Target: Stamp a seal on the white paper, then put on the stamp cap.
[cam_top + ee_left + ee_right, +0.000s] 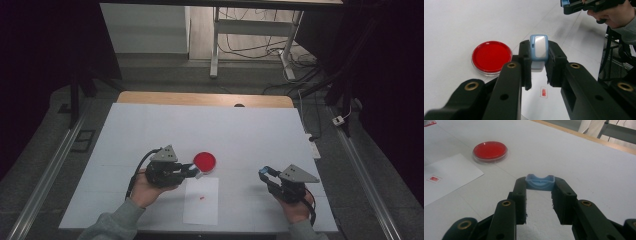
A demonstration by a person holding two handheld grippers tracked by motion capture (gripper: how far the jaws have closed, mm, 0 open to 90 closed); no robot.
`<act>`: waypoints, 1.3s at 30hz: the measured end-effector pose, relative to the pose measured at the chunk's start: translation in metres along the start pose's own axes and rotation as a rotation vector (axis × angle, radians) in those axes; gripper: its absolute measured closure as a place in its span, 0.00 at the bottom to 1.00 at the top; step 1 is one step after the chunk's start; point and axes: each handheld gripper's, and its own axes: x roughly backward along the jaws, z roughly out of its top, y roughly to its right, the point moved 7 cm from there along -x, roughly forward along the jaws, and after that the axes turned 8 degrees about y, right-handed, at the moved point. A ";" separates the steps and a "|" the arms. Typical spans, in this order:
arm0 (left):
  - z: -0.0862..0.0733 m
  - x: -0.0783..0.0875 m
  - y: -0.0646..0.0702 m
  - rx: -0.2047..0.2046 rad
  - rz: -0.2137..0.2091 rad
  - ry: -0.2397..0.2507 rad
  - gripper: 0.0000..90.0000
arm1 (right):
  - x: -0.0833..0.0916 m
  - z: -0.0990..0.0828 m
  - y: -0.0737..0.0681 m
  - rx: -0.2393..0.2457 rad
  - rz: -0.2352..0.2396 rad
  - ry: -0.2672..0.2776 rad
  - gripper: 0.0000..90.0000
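While both grippers are held low over the white table (150, 125), the high view shows the left gripper (192, 170) pointed at a red dish (205, 161), its tips just beside the dish's near edge. A sheet of paper (201, 207) with a small red mark lies in front of the dish. The right gripper (264, 173) is held well apart, near the table's right side, a blue piece seen at its tips.

From the left gripper view, a light-blue cap with a white face (539, 48) is seen clamped upright between the two black jaws, which are closed firmly on it. The red dish (491, 57) lies to the left of the jaws, and the paper's red mark (543, 92) is seen below them.

From the right gripper view, a blue curved clip (540, 182) is gripped between the jaw tips, just above the table. The red dish (490, 151) is seen far off at the upper left, with the paper (446, 177) nearer.
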 end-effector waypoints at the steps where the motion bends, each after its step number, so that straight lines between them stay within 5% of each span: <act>1: 0.000 0.000 0.000 0.000 -0.001 -0.001 0.84 | 0.000 0.000 0.000 0.001 0.000 0.000 0.72; 39: -0.001 -0.002 -0.003 0.003 -0.001 -0.008 0.84 | -0.003 0.003 -0.012 0.016 0.042 0.013 0.72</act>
